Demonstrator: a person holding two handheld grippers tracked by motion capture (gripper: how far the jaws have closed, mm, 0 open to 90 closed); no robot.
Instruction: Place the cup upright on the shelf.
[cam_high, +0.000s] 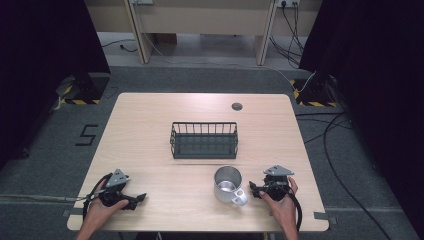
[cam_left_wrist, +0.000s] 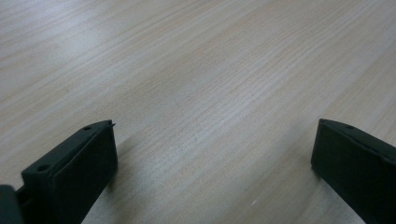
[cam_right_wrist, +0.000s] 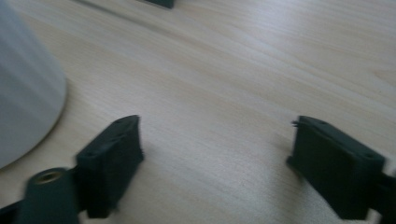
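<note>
A steel mug (cam_high: 228, 184) with a white handle stands upright on the wooden table (cam_high: 150, 115), near the front right. Behind it, at the table's middle, sits a black wire basket (cam_high: 204, 140) with nothing inside. My right gripper (cam_high: 253, 189) lies low just right of the mug's handle, its jaws pointing left toward it. In the right gripper view the jaws (cam_right_wrist: 217, 120) stand apart over bare wood, with the mug's wall (cam_right_wrist: 23, 93) at the left, apart from them. My left gripper (cam_high: 137, 201) rests at the front left, open (cam_left_wrist: 215, 123), with only wood between its fingers.
A round cable grommet (cam_high: 237, 106) sits in the table's far right part. The basket's base (cam_right_wrist: 159, 3) peeks in at the top of the right gripper view. Cables run over the floor at the right, beyond the table's edge.
</note>
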